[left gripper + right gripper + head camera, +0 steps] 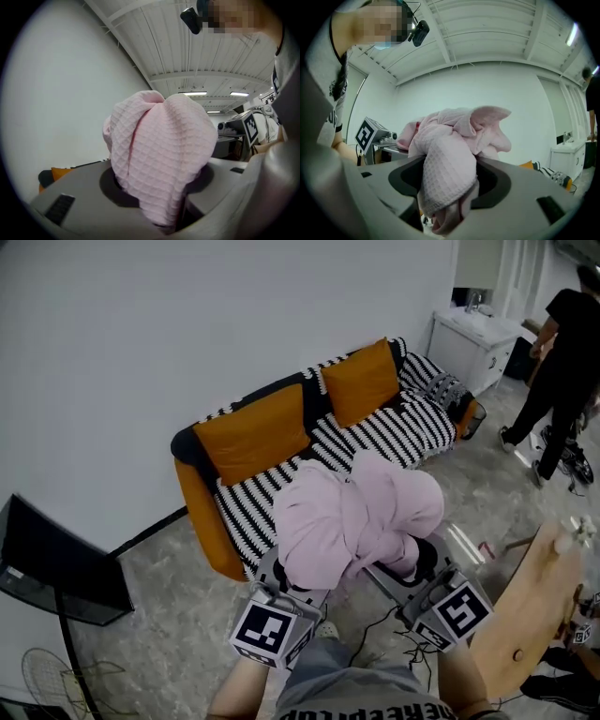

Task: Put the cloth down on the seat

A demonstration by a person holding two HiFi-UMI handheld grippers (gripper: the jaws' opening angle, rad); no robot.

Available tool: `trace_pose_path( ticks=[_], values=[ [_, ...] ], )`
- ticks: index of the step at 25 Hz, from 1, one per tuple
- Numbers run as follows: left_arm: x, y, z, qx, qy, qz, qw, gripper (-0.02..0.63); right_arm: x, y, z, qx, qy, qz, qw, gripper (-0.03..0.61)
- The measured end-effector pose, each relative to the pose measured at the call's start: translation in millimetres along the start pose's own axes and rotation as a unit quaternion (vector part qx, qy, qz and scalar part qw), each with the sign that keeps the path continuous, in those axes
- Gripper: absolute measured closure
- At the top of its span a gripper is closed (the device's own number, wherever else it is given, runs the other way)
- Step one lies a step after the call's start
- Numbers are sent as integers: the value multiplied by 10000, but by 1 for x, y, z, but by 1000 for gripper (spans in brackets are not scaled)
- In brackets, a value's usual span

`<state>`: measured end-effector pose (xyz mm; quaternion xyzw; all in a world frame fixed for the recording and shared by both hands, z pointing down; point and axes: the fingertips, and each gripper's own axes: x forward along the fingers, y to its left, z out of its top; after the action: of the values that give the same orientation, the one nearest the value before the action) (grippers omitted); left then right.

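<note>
Left hand-held gripper (161, 206) and right hand-held gripper (450, 199) tight on cloth (352, 512)

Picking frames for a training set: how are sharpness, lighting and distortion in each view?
Head view: even indoor light, pink cloth and striped sofa sharp. Left gripper view: strong fisheye with dark round border, cloth weave crisp, ceiling lamps bright but small. Right gripper view: same fisheye, ceiling beams bowed, cloth in focus.

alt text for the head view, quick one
A bunched pink cloth is gripped by the left tool and right tool, in front of a black-and-white striped sofa with two orange cushions. A person stands by a white cabinet at far right.
</note>
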<state>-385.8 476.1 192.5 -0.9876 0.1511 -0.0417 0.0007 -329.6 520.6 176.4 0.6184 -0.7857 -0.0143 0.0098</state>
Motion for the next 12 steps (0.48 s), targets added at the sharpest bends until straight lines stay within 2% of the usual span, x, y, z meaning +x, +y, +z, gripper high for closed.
trace_pose_path(
  ticks=[5, 9, 12],
  values=[
    [3, 23, -3, 16, -7, -92, 10000, 371, 21, 0, -3, 26, 36, -117, 9999, 287],
    [8, 24, -9, -48, -32, -180, 9998, 370, 22, -3, -9, 5, 118, -223, 9997, 287],
    [25, 58, -11, -162, -38, -285, 9995, 370, 57, -16, -11, 7, 254, -322, 9992, 287]
  ],
)
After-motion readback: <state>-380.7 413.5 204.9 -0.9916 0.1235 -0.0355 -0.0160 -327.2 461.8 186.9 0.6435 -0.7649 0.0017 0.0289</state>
